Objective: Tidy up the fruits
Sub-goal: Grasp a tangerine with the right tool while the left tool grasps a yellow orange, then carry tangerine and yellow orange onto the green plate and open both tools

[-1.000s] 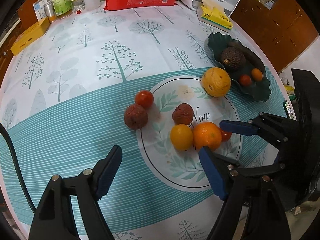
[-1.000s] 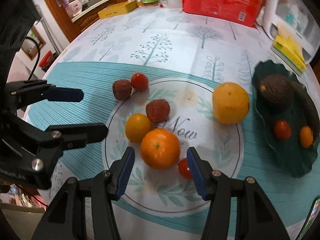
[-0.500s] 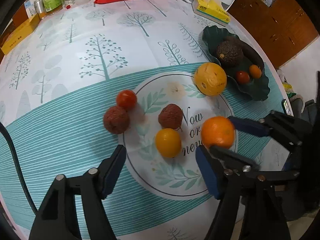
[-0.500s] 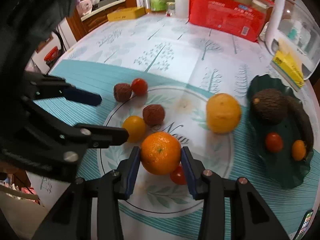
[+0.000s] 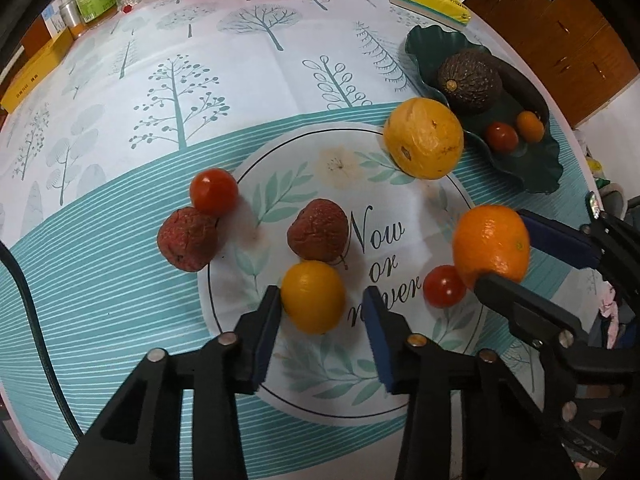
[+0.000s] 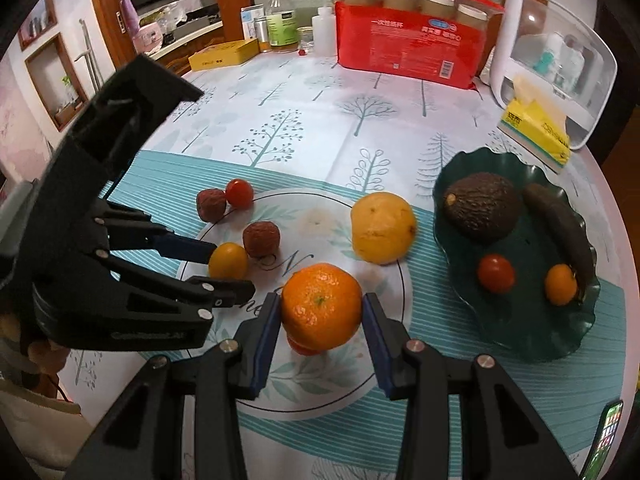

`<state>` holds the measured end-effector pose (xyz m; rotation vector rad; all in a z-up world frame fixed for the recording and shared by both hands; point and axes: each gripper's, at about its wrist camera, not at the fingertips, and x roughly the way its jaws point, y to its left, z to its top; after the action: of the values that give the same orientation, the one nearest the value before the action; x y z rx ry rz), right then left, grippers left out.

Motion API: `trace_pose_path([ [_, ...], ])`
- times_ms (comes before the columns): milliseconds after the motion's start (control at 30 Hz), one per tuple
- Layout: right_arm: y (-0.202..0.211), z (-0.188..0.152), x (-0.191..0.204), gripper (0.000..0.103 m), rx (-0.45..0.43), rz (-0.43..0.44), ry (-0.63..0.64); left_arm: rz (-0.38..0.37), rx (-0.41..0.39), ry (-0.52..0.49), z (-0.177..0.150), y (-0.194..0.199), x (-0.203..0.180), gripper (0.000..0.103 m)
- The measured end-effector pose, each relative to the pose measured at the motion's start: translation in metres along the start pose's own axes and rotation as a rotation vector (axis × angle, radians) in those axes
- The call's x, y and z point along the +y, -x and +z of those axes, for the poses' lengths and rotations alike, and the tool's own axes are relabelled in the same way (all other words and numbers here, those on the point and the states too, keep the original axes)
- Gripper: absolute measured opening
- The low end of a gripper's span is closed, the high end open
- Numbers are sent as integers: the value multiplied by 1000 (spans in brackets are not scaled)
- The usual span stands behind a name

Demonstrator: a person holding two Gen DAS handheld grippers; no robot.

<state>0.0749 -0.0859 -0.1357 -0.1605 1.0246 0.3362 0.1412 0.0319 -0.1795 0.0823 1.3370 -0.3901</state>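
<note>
My right gripper (image 6: 321, 308) is shut on a big orange (image 6: 322, 306) and holds it just above the round printed mat, over a cherry tomato (image 6: 304, 346). In the left wrist view the orange (image 5: 492, 244) hangs at the right in that gripper (image 5: 502, 248). My left gripper (image 5: 322, 320) straddles a small yellow fruit (image 5: 313, 297). Its jaws are closing: the left pad is at the skin, a gap shows at the right pad. The green leaf-shaped dish (image 6: 532, 320) at the right holds an avocado (image 6: 482, 206), a tomato and a small orange fruit.
A large yellow fruit (image 5: 424, 138), two wrinkled red-brown fruits (image 5: 186, 238) (image 5: 318, 230) and a cherry tomato (image 5: 213, 191) lie on the cloth. A red package (image 6: 412, 50), bottles, a tissue box (image 6: 536, 132) and a white appliance line the far edge. A phone (image 6: 610, 432) lies front right.
My left gripper came down over the small yellow fruit and its jaws narrowed around it. My right gripper closed on the orange and lifted it, uncovering a cherry tomato.
</note>
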Motion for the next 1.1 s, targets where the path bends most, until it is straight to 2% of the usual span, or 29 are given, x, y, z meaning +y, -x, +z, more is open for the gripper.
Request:
trace_pose_path([
  [67, 1, -2, -1, 42, -2, 5, -12, 12, -3, 2, 1, -2, -2, 30],
  [367, 10, -9, -7, 41, -23, 25, -41, 37, -38, 11, -11, 9, -12, 28],
  [667, 35, -11, -23, 41, -65, 54, -71, 32, -141, -16, -11, 65, -39, 28],
  [900, 84, 2, -58, 41, -139, 73, -113, 9, -236, -54, 19, 114, -84, 28],
  [1100, 139, 30, -110, 41, -226, 47, -121, 28, -336, -108, 69, 153, -130, 28],
])
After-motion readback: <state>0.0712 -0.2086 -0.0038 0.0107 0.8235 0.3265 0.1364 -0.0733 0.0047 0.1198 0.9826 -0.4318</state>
